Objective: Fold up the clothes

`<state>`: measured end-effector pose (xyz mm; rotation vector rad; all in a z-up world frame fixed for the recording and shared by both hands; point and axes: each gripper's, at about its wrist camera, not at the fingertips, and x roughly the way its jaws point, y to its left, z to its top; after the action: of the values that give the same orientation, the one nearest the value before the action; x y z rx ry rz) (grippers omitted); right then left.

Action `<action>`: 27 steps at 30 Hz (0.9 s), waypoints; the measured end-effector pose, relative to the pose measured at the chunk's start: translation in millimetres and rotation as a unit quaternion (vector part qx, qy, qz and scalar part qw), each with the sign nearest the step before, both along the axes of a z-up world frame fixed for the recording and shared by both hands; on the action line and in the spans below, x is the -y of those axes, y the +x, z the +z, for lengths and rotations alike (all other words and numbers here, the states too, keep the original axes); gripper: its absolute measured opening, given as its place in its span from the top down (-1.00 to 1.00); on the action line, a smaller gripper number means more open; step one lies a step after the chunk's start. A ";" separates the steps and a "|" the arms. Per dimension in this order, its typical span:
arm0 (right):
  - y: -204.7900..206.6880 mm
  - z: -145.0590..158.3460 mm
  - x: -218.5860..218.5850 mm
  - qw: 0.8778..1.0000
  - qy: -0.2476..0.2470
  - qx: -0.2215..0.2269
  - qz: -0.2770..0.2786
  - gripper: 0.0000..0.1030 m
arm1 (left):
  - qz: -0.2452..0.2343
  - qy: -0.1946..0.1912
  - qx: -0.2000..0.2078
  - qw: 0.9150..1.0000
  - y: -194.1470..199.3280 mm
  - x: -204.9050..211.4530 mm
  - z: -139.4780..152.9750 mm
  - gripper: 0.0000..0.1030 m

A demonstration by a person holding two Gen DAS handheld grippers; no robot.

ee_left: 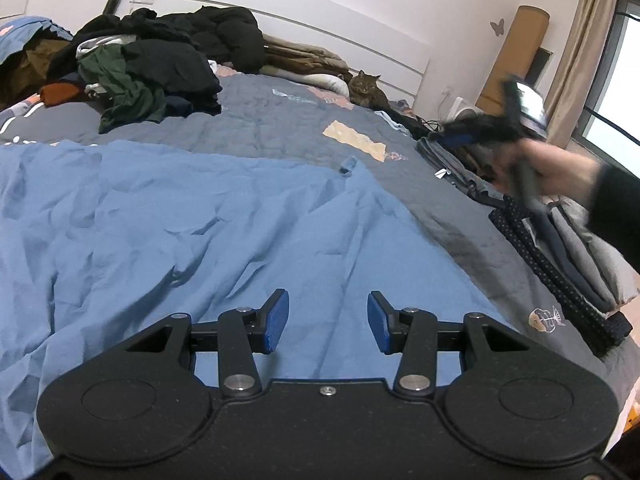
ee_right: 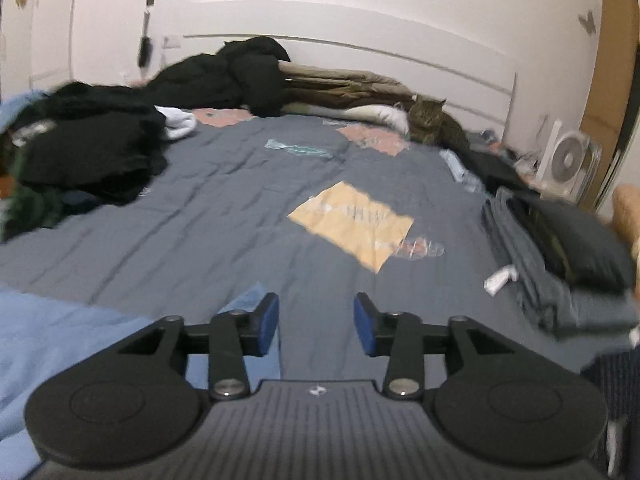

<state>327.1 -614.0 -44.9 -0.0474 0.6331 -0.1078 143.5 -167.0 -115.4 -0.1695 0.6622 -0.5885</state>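
A light blue garment [ee_left: 160,220] lies spread and creased over the near part of the bed. My left gripper [ee_left: 328,320] hovers just above its near right part, open, with nothing between the blue pads. My right gripper [ee_right: 316,320] is open too and empty, over the grey quilt [ee_right: 200,216]. The blue garment's edge [ee_right: 60,332] lies below and left of it, with one corner [ee_right: 248,300] by the left finger. In the left wrist view a person's hand [ee_left: 560,168] holds that blurred right gripper above the bed's right side.
A heap of dark unfolded clothes [ee_left: 140,60] fills the far left of the bed. A tabby cat [ee_right: 430,120] sits by the headboard. Folded clothes [ee_left: 580,248] are stacked along the right edge. A white fan [ee_right: 568,164] stands beyond them.
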 end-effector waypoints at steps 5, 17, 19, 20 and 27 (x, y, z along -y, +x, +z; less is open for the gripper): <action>-110.7 -9.0 -2.6 0.995 0.092 -0.043 0.014 0.05 | -0.004 -0.015 0.010 1.000 -4.1 2.8 8.1 0.15; -296.9 -84.5 -6.1 0.930 0.345 -0.038 -0.121 0.01 | -0.048 -0.025 0.031 0.998 -29.7 32.2 14.1 0.15; -311.0 -96.5 -8.3 0.913 0.384 -0.029 -0.136 0.00 | -0.065 -0.042 0.022 0.997 -34.3 38.1 12.3 0.15; -313.9 -101.7 -8.6 0.907 0.397 -0.029 -0.141 -0.01 | -0.075 -0.042 0.020 0.996 -37.4 43.0 10.4 0.15; -316.0 -132.9 -8.5 0.887 0.428 -0.047 -0.168 -0.06 | -0.130 -0.003 0.021 0.991 -58.0 72.1 -6.6 0.15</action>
<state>11.0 -605.4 -177.8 0.9238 0.7362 -0.1523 85.5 -239.2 -122.0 -0.0756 0.6474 -0.8425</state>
